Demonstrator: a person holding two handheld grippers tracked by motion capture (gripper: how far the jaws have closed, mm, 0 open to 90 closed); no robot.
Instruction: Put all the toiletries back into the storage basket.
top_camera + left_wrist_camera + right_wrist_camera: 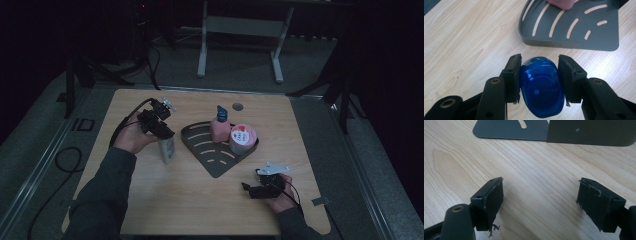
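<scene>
— Starting at the left: left gripper, how wide, holding what?

— Half closed, both pads pressed on the blue cap of a bottle. Seen from above in the left gripper view, cap squeezed between the two black jaws, rounded and glossy.

— Pose of the left hand?

— Raised over the left part of the table, palm turned inward, forearm in a dark sleeve coming up from the bottom edge, cable looping off behind toward the far left.

— And the bottle itself?

— Pale, upright or nearly so, bottom at the wood just left of the dark tray. Cannot tell whether lifted or resting. Apart from the tray, not inside it.

— Further right?

— Slotted dark tray at the middle of the table, carrying a pink bottle with a blue top and, touching beside it, a round pink tub.

— Right gripper?

— Jaws spread wide, nothing between them but bare wood in the right gripper view, tray edge beyond. Low over the near right part of the table, pointing left, grey plate on top, right hand cupped beneath it, well apart from the capped bottle.
</scene>
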